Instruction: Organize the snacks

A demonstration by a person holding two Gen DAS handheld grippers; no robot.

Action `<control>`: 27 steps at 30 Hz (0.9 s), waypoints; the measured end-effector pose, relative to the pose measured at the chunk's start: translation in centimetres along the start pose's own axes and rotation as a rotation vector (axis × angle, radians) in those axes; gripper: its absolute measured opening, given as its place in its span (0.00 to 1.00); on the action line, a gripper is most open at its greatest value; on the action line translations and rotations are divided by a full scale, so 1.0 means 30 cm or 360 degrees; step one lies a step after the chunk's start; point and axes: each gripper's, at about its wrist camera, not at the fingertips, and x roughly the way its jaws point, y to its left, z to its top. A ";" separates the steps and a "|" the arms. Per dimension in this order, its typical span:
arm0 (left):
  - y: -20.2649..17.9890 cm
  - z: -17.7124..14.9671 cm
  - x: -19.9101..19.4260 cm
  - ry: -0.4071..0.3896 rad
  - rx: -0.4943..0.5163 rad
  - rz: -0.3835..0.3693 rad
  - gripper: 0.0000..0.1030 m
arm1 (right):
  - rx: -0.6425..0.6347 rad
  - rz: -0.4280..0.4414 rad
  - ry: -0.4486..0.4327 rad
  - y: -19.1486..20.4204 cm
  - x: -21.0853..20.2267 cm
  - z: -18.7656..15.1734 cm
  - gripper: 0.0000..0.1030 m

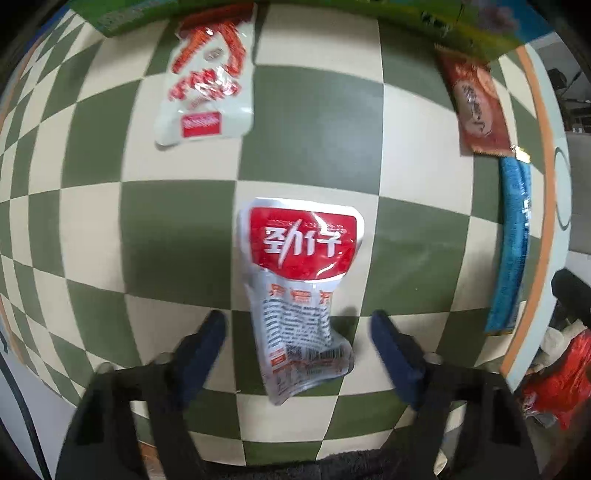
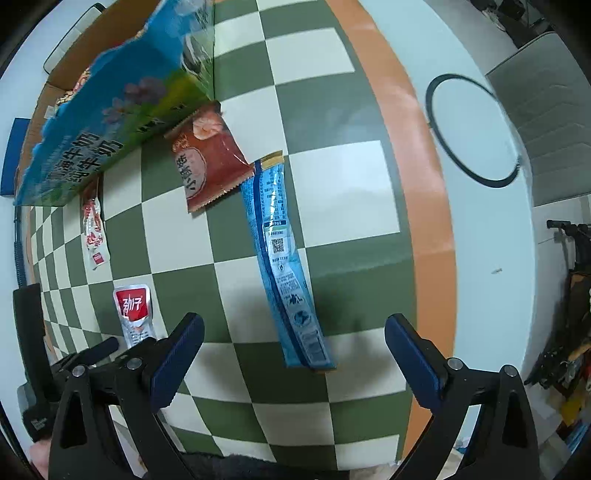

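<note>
Hovering over the green-and-cream checkered tablecloth (image 1: 314, 122), the left gripper (image 1: 298, 324) had its two blue fingers spread wide apart, gripping nothing. Between them lay the lower end of a silver snack pouch with a red label (image 1: 301, 288), flat on the cloth and touching neither finger as far as the left wrist view showed. Farther up the cloth lay a white packet with red print (image 1: 208, 79), its top edge near a green-and-blue printed box (image 1: 476, 26) along the far side. To the right sat a brown-red sachet (image 1: 476, 107), and just below it a long blue stick pack (image 1: 511, 243) ran down near the cloth's orange border (that edge was heavily distorted).

From the right wrist view, the right gripper (image 2: 294, 334) was likewise wide open and empty. The long blue stick pack (image 2: 284, 266) lay lengthwise on the tablecloth (image 2: 332, 184), its near end between the fingers but clear of both. The brown-red sachet (image 2: 208, 158) lay at its far end, corners almost touching, partly tucked beneath the printed box (image 2: 110, 122). At left were the white packet (image 2: 94, 232) and the silver pouch (image 2: 135, 314), with the left gripper's black frame (image 2: 92, 354) beside the pouch.
</note>
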 end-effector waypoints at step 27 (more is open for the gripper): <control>-0.102 -0.087 -0.224 -0.0332 0.0036 0.0110 0.29 | -0.0131 -0.0083 0.0030 0.079 0.164 0.044 0.18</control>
